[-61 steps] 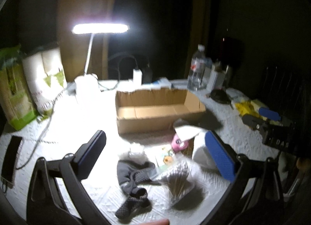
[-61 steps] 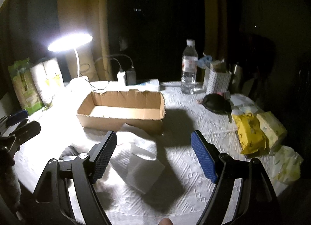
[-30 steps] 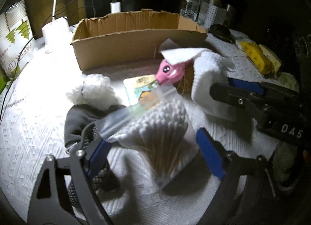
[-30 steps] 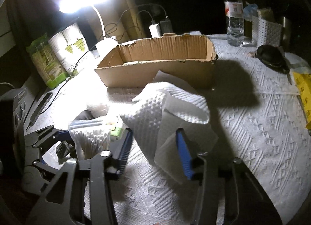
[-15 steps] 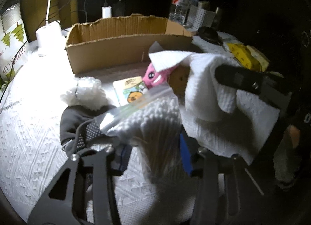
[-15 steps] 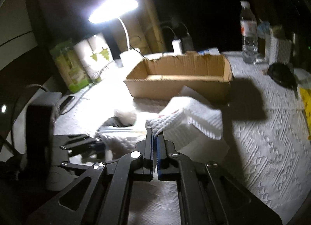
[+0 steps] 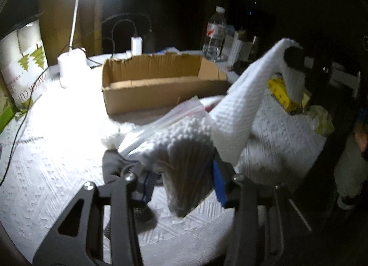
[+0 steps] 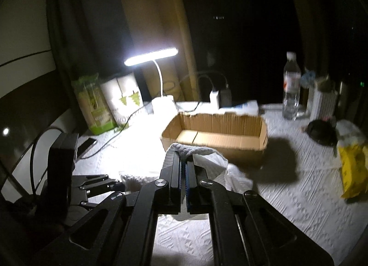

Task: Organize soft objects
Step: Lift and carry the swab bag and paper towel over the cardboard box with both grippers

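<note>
Home setting, dim room at night. Round table (image 8: 299, 199) under white embossed cloth, lit only by desk lamp (image 8: 151, 55). Domestic clutter along the far edge: water bottle (image 8: 291, 86), paper-cup sleeves (image 8: 125, 102), plugged-in charger (image 8: 215, 97) with trailing cables, phone (image 8: 86, 144), yellow wipes pack (image 8: 353, 169). Torn cardboard box (image 8: 216, 135) at centre. Curtains (image 8: 158, 20) and dark window (image 8: 230, 24) behind.

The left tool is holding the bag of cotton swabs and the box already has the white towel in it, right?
Not quite. The cardboard box is empty in the right wrist view; the white towel hangs from the right tool. The left tool does hold the bag of cotton swabs.
</note>
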### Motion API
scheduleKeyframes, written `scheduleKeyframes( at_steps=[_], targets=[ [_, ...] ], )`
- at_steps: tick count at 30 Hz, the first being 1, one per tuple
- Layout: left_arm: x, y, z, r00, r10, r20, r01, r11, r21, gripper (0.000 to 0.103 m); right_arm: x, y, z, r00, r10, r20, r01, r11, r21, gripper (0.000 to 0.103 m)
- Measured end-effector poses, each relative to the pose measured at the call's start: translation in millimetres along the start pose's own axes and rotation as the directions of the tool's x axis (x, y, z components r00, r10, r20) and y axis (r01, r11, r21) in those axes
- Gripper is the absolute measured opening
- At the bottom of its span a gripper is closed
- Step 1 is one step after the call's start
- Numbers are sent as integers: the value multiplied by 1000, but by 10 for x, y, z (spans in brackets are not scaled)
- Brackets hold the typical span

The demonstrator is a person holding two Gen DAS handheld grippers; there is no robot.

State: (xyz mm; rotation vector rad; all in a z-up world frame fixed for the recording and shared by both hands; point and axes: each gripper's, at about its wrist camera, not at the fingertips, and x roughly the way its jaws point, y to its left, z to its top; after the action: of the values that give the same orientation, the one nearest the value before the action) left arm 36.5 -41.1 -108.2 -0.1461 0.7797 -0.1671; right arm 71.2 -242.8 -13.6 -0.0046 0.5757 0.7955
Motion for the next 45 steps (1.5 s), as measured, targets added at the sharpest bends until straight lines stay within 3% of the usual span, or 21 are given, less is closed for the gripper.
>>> scheduleKeyframes(
  at_steps=[18,45],
  targets=[
    [-342,247,375,991,31,127,-29,999,-24,43,-149,-22,467,994,-48,98,54,997,-61,3],
    [7,363,1184,977,60,202,-57,998,-23,43,365,-654,834,989,-110,103,115,992,-43,3]
  ],
)
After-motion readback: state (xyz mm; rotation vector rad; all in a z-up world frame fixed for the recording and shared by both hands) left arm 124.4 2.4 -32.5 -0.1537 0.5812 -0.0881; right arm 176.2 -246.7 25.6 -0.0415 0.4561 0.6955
